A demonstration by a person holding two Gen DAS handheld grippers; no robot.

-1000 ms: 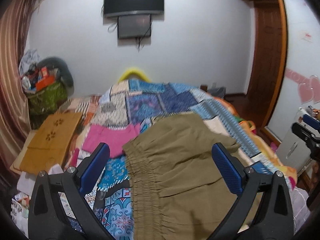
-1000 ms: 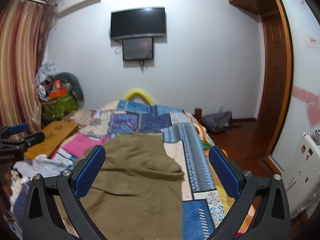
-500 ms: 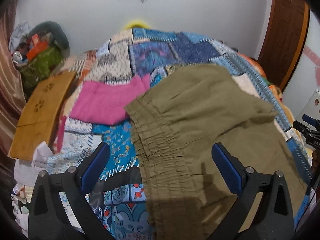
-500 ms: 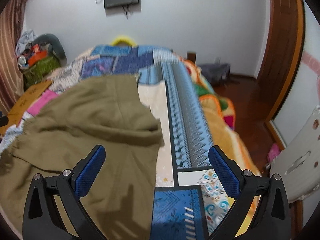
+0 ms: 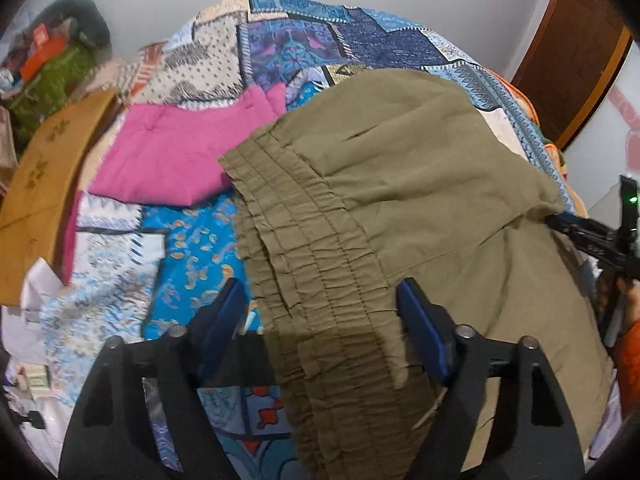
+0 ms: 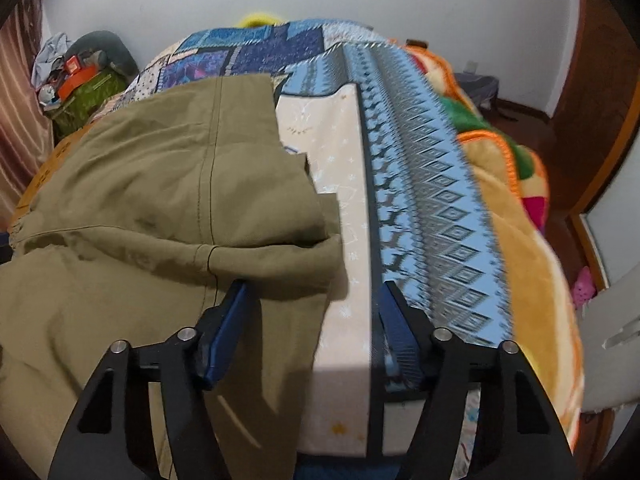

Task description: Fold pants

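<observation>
Both tongs are wide apart and hold nothing. Left tongs (image 5: 320, 320) straddle the gathered waistband (image 5: 316, 264) of the olive pants (image 5: 420, 184) at mid-bottom; right tongs (image 6: 312, 320) straddle their right edge, on the patchwork bedspread (image 6: 420, 184). Pants stretch up-frame, away from both.

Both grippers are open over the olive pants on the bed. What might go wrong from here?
1. The left gripper straddles the gathered waistband; it may pinch only the top layer of the pants.
2. The right gripper spans the pants' edge and the quilt; it may catch the quilt too.
</observation>
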